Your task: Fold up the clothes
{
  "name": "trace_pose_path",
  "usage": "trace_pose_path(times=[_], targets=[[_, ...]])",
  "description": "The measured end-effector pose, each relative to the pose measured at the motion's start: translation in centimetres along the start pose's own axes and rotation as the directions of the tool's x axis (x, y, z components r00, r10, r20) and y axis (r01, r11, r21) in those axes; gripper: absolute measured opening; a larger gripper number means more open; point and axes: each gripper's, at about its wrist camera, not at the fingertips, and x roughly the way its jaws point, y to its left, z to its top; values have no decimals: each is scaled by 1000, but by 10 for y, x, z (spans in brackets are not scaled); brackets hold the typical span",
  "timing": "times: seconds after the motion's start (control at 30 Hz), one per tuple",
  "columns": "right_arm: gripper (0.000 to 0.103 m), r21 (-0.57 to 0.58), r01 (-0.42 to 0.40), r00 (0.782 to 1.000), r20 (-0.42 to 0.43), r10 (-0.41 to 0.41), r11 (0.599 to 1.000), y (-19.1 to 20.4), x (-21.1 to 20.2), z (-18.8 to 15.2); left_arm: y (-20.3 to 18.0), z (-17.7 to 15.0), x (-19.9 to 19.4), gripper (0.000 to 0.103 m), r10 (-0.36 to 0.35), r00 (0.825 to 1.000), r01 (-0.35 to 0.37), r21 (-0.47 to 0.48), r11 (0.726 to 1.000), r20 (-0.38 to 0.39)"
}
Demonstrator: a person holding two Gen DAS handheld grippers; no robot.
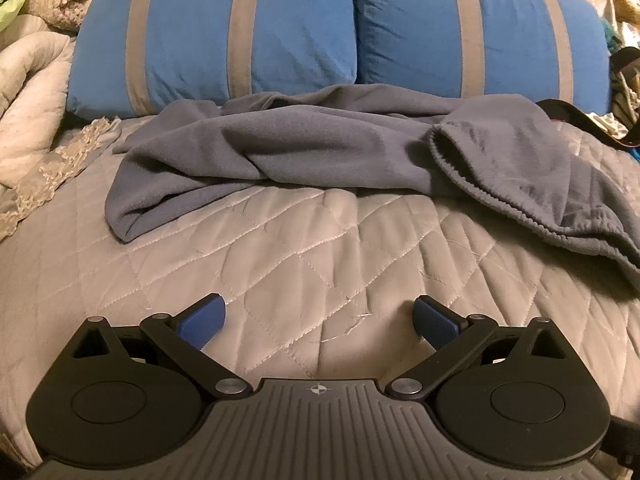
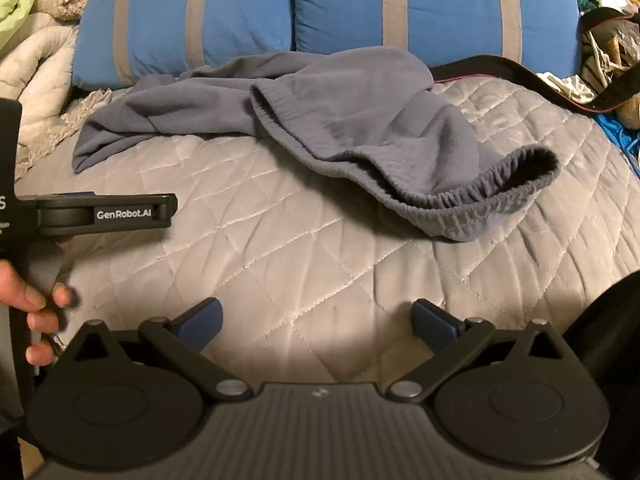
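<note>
A pair of grey fleece trousers (image 1: 320,148) lies crumpled across the quilted bed, legs to the left, elastic waistband to the right. In the right wrist view the trousers (image 2: 340,120) show their open waistband (image 2: 500,196) nearest me. My left gripper (image 1: 319,322) is open and empty, held above bare quilt short of the trousers. My right gripper (image 2: 316,322) is open and empty, also over bare quilt, with the waistband ahead and to the right. The left gripper's body (image 2: 104,212) shows from the side at the left of the right wrist view, held by a hand (image 2: 40,304).
The grey quilted bedspread (image 1: 280,264) covers the bed. Two blue pillows with grey stripes (image 1: 340,32) stand behind the trousers. Cream bedding with lace (image 1: 36,100) is heaped at the left. A black strap (image 2: 520,72) and clutter lie at the right.
</note>
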Motion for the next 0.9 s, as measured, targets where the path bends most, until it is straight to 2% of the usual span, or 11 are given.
trace_pose_path(times=[0.3, 0.6, 0.77, 0.9], targets=[[103, -14, -7, 1000, -13, 7, 1000, 5, 0, -2, -1, 3, 4, 103, -3, 999, 3, -24, 1000, -36], [102, 19, -59, 998, -21, 60, 998, -4, -6, 2, -8, 8, 7, 103, 53, 995, -59, -79, 995, -80], [103, 45, -84, 996, -20, 85, 995, -9, -10, 3, -15, 3, 5, 103, 92, 995, -95, -49, 994, -47], [103, 53, -98, 995, -14, 99, 994, -11, -13, 3, -13, 0, 4, 103, 79, 997, -80, -41, 996, -18]])
